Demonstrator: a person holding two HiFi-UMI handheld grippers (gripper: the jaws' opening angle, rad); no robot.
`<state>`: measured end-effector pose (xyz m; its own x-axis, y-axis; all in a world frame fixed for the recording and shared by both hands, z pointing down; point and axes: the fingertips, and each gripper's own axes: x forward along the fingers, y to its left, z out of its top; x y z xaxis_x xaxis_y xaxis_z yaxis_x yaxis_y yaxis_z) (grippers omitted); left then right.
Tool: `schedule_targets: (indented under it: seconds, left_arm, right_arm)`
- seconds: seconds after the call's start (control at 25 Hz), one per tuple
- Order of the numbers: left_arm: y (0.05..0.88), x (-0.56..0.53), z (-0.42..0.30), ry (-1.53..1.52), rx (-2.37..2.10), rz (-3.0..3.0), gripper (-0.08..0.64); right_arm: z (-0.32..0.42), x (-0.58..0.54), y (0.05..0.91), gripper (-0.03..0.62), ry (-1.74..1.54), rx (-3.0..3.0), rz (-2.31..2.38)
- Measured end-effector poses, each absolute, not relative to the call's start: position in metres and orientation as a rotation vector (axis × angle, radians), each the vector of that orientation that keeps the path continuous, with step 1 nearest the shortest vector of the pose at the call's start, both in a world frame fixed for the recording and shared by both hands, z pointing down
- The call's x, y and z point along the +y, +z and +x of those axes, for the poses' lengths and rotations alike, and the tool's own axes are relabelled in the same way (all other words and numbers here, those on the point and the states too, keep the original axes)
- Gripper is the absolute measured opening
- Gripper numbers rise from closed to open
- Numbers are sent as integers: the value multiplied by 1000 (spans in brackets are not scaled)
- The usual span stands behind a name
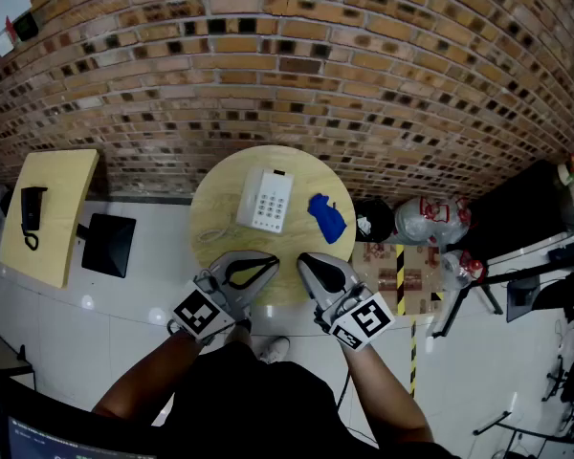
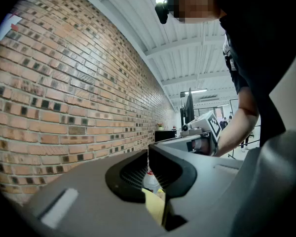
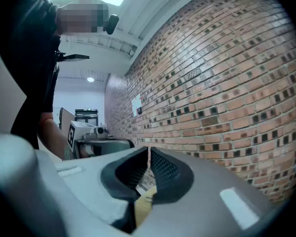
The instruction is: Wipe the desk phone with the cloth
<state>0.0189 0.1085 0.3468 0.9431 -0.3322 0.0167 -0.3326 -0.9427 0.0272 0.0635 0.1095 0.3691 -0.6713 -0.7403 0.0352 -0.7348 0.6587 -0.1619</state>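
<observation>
Two tongs (image 1: 275, 260) (image 1: 302, 257), one white phone (image 1: 268, 200), one blue cloth (image 1: 327, 217).

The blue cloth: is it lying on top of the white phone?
No, the blue cloth lies on the round table to the right of the desk phone, with bare wood between them.
</observation>
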Motion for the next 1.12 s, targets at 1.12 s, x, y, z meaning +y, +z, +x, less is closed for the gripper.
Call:
schedule_targets:
  seconds: [1.12]
  left_arm:
    - [450,-61,57,142,-273,2971,58]
  right_arm:
    - [234,-98,750,239,-1365,2963,-2030]
